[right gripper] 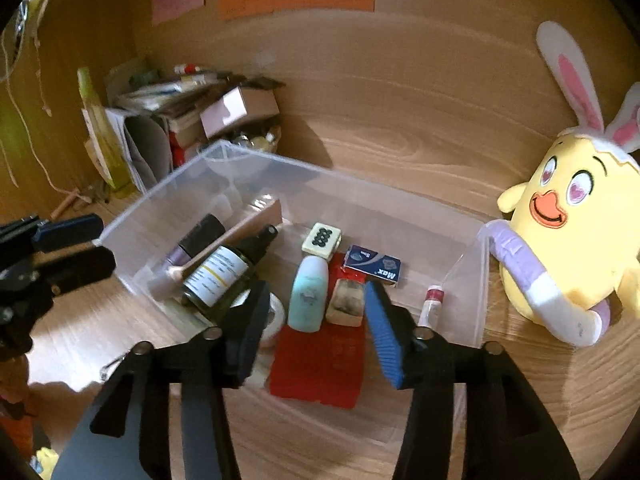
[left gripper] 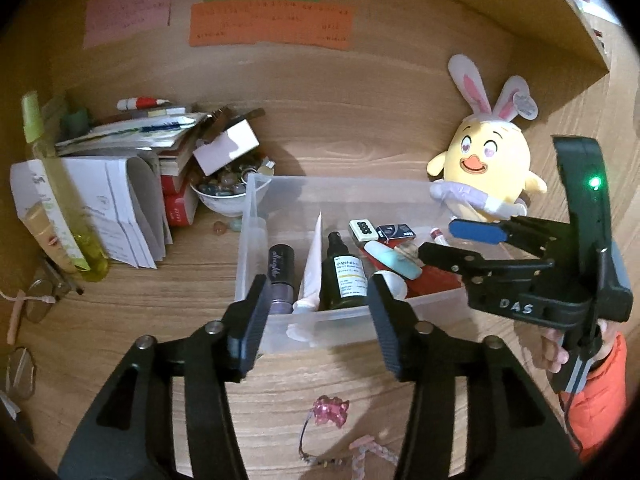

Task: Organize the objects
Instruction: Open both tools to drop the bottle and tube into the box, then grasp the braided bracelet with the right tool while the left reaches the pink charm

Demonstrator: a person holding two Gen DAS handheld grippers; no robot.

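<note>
Inside the clear bin (right gripper: pixel 168 196) small items are already gathered; a pink trinket (left gripper: pixel 329 411) remains on the worktop (left gripper: pixel 304 372). Left gripper (left gripper: pixel 316 328) and right gripper (right gripper: pixel 316 328) are seen part-open, empty.

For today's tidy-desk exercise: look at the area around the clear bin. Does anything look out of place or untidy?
Yes. Several things lie loose on the desk outside the clear bin: a pink trinket in front of it and small stones spilled beside the full white bowl. The paper stack at the back left leans messily.
</note>
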